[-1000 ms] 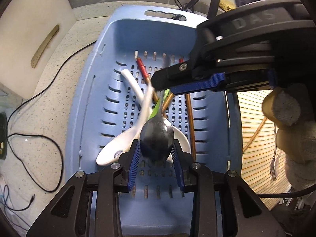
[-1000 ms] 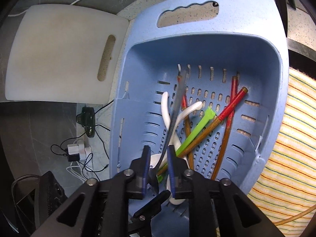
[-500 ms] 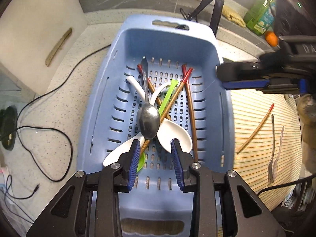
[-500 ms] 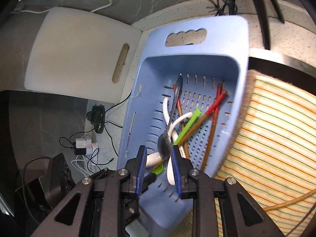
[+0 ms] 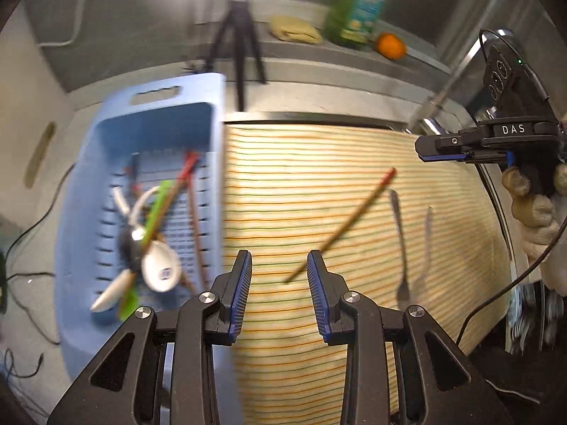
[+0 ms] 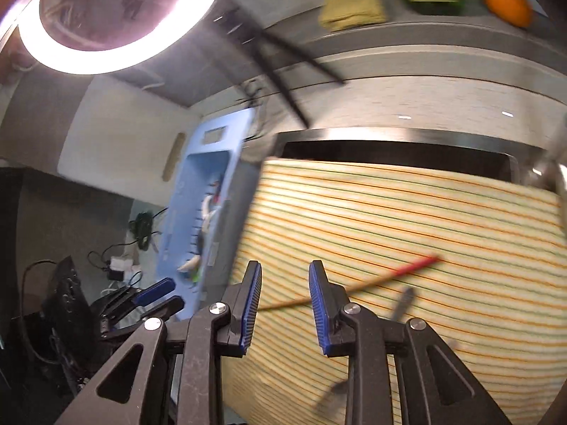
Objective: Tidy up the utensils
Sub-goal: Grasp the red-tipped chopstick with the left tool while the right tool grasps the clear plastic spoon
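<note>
left gripper (image 5: 279,285) nearest, jaws apart, nothing between them, over striped mat (image 5: 319,163). right gripper (image 6: 285,299) likewise empty, jaws opening. farther out on mat, lone chopstick (image 5: 342,225) lying aslant, two forks (image 5: 400,241) just right of it. at left, blue basket (image 5: 81,194) beside mat, holding white spoons (image 5: 161,271), metal spoon (image 5: 131,244), green utensil (image 5: 157,205), more chopsticks (image 5: 195,230).

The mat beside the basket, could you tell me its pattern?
Cream mat with thin orange and green stripes; left wrist view.
</note>
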A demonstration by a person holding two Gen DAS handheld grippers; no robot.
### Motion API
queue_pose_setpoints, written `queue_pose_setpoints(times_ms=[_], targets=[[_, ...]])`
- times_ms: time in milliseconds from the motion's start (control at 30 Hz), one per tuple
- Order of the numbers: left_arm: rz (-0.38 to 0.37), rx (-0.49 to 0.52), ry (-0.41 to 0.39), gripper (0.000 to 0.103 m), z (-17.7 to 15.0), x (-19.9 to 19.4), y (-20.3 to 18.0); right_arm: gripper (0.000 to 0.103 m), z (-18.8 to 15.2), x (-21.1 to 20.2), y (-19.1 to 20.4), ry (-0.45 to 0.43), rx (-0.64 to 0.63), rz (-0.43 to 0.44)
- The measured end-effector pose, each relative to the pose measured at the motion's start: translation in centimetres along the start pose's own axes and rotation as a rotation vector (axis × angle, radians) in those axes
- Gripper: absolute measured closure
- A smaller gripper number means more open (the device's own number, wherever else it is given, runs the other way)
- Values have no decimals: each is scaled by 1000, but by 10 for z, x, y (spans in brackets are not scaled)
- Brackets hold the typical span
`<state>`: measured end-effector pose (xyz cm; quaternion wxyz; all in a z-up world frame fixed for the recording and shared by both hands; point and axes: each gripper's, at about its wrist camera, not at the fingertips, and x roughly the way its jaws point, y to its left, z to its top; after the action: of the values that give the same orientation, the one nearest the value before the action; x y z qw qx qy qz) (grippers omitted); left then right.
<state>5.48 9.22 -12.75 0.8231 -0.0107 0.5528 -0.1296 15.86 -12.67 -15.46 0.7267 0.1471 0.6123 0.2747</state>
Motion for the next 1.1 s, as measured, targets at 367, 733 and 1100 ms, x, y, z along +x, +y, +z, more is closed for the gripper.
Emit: queue_pose_setpoints(times_ms=[367,733,1100], targets=[[-13,165,107,73,13,57,-62,78,-65,-21,-87,-16,131,-157],[-1,282,159,73,18,86,-77,78,-108,7,-86,29,229,-148],[17,373,198,73,27,109,-82,78,-111,34,-64,29,232,-208]])
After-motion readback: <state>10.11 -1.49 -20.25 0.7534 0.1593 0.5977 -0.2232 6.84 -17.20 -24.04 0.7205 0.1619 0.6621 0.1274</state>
